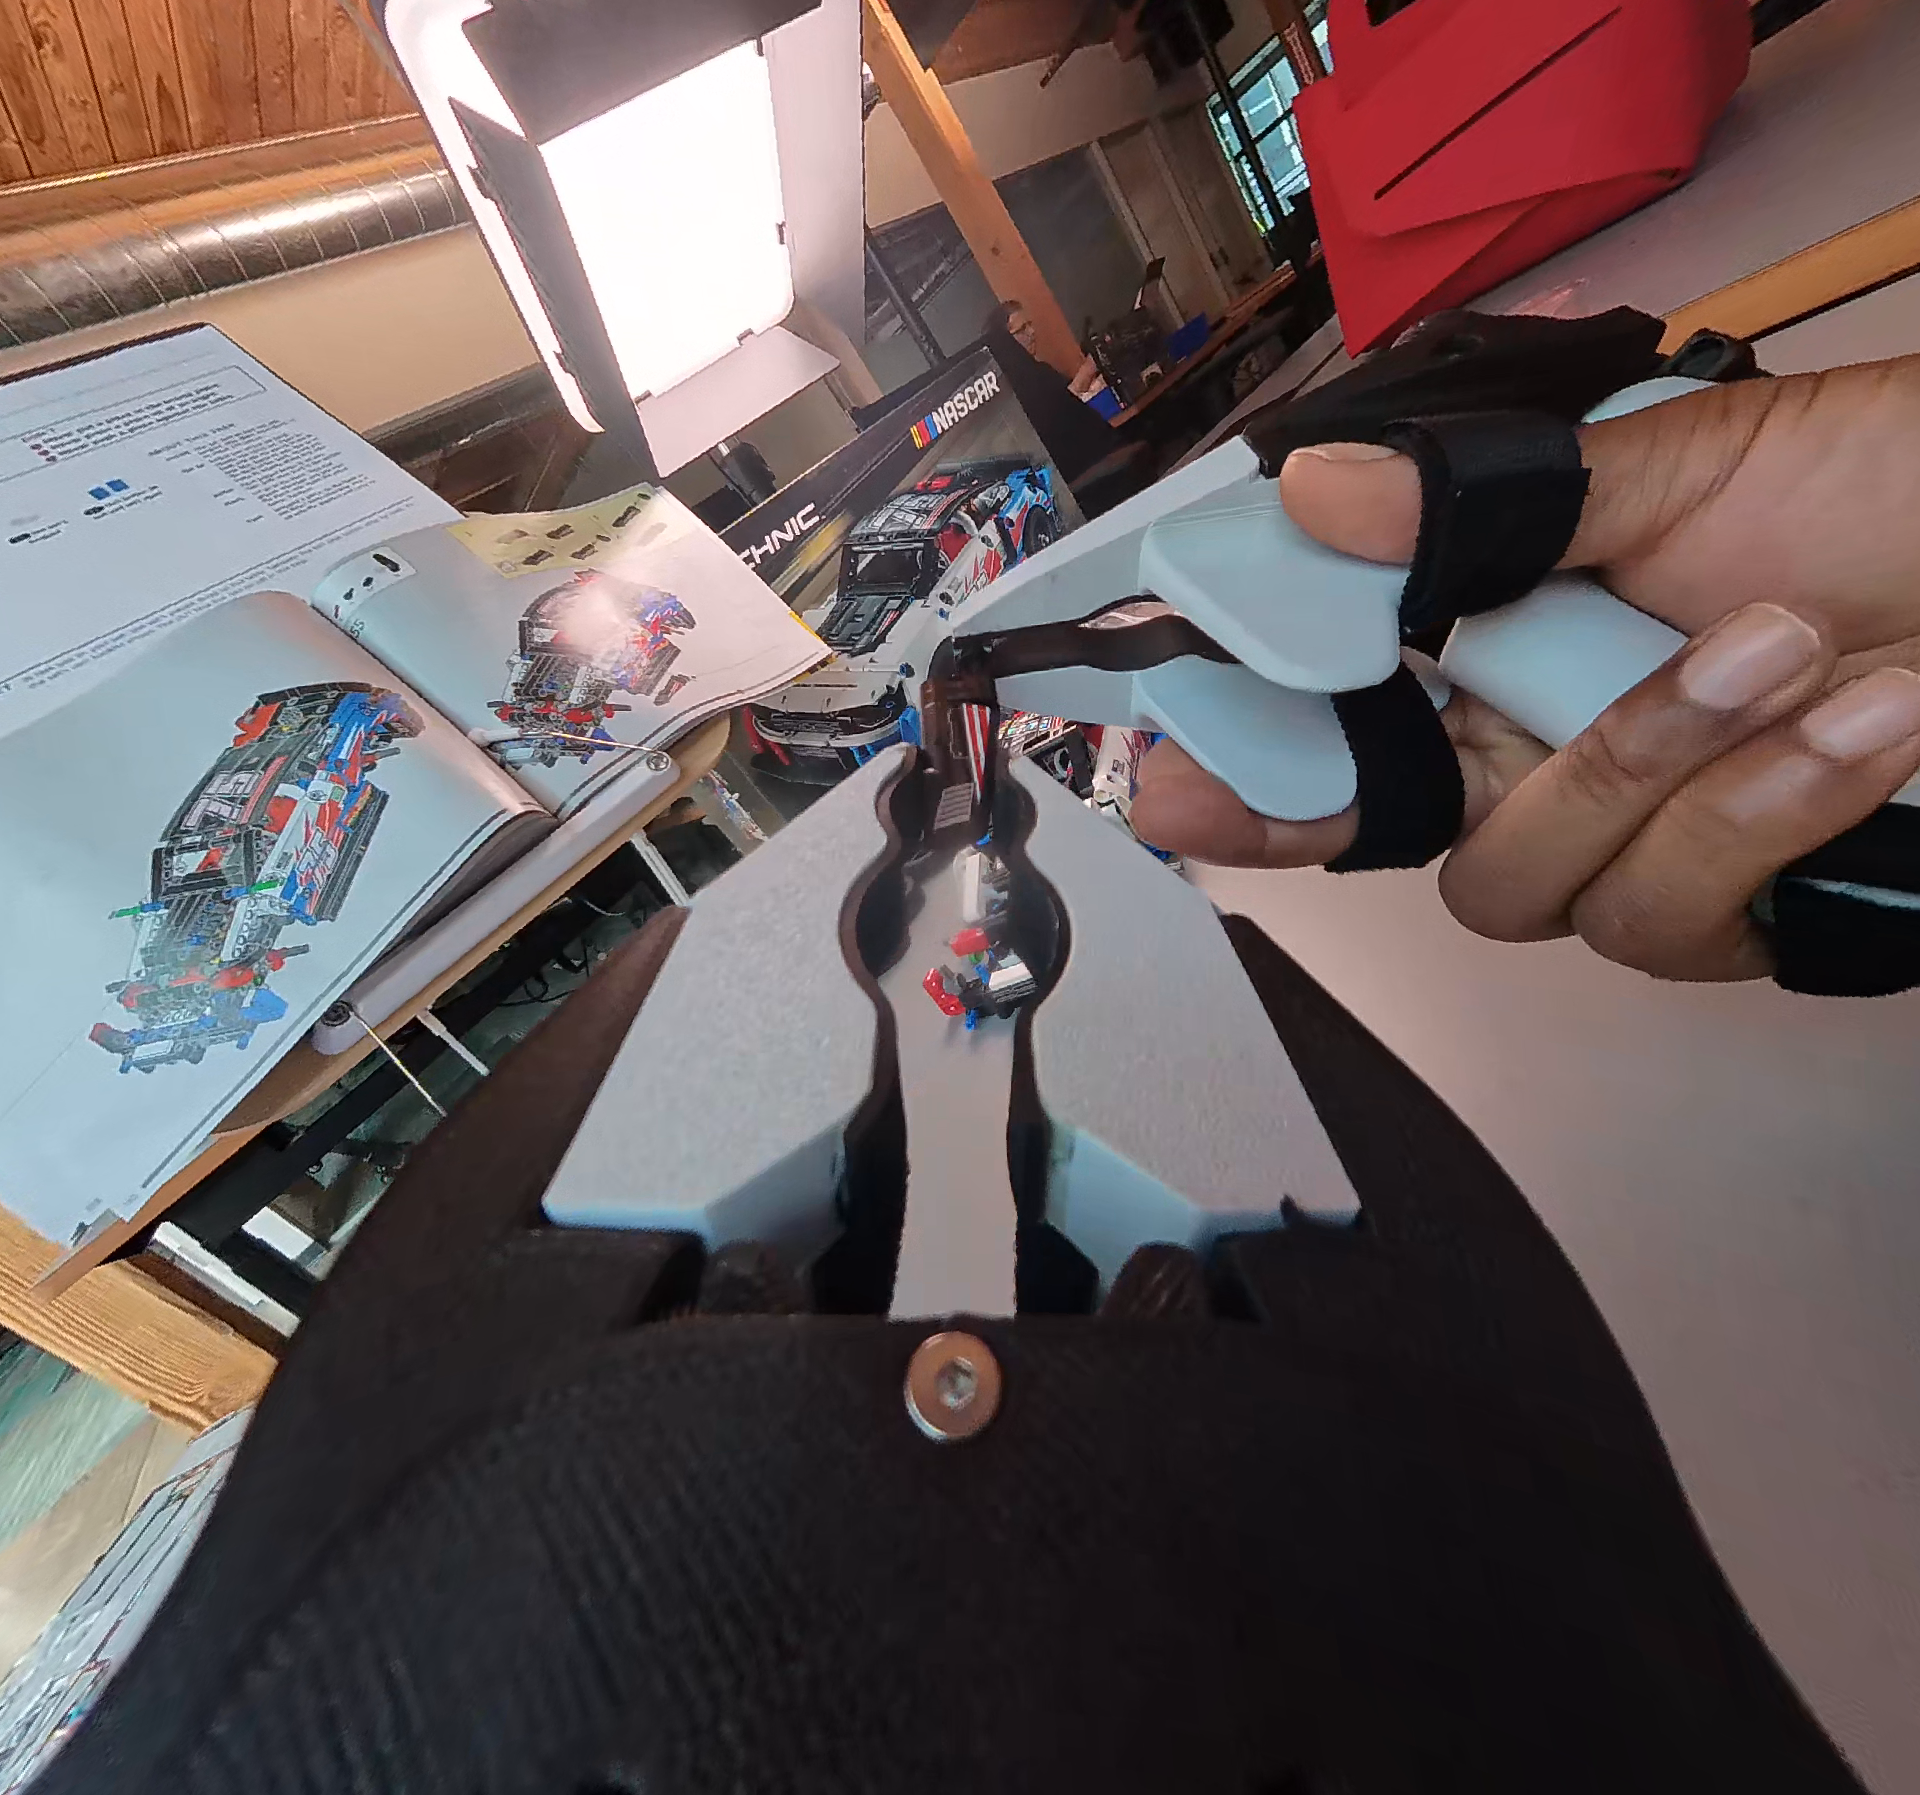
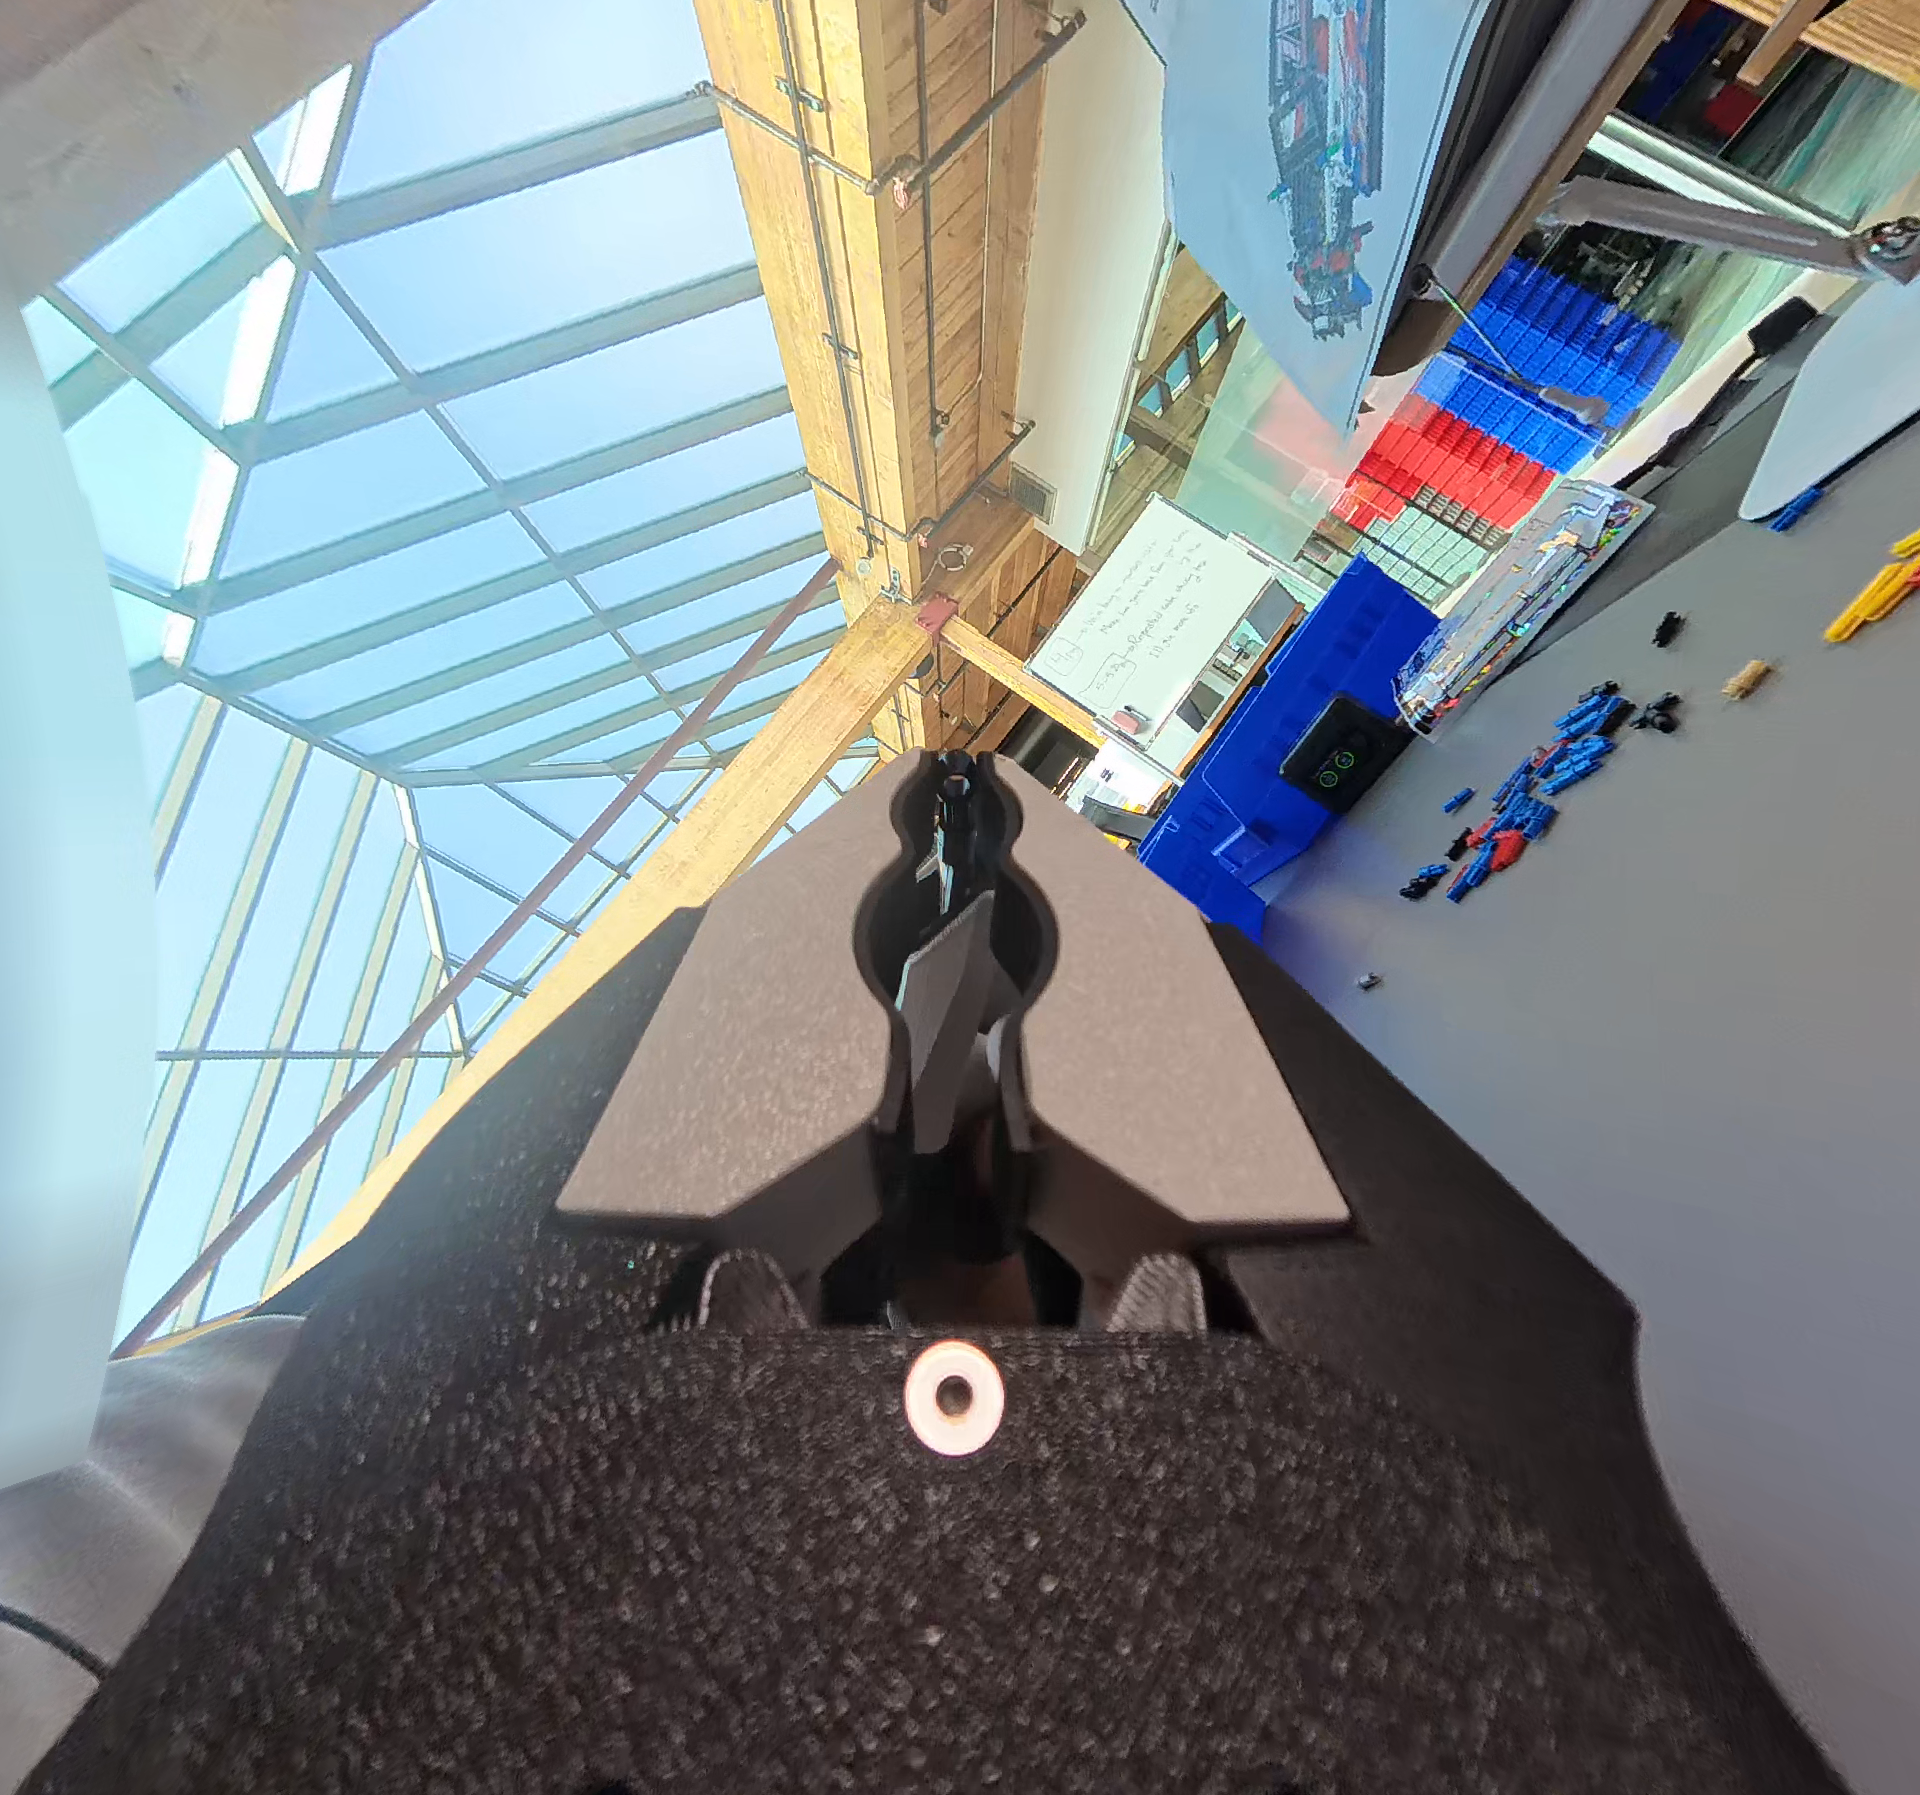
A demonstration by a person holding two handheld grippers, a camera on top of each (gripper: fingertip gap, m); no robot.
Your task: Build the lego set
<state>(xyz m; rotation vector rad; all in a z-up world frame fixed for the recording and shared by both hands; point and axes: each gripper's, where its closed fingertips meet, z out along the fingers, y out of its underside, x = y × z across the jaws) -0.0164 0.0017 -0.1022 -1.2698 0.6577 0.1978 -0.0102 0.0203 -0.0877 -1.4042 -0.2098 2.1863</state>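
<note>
Instruction booklet (image 1: 312, 706) sits open on a stand at the worktop's left edge, one copy, two car diagrams showing. Next over, the left gripper (image 1: 961, 758) is pinched narrow on a small dark lego panel (image 1: 961, 743) with a red-and-white striped sticker, held up in the air over the worktop (image 1: 1558, 1226). From the right, the right gripper (image 1: 971, 649) comes in, a hand (image 1: 1621, 706) strapped to it, its tips closed down on the top end of that same piece. So two grippers, one part.

My guess: the panel is light, stiff plastic, kinda slick, so grip the flat faces and avoid the sticker. Loose bits: one little cluster (image 1: 977, 976) below, plus a scatter of blue pins (image 2: 1538, 789) near the right edge, too many to count. One set box (image 1: 914, 540) behind.
</note>
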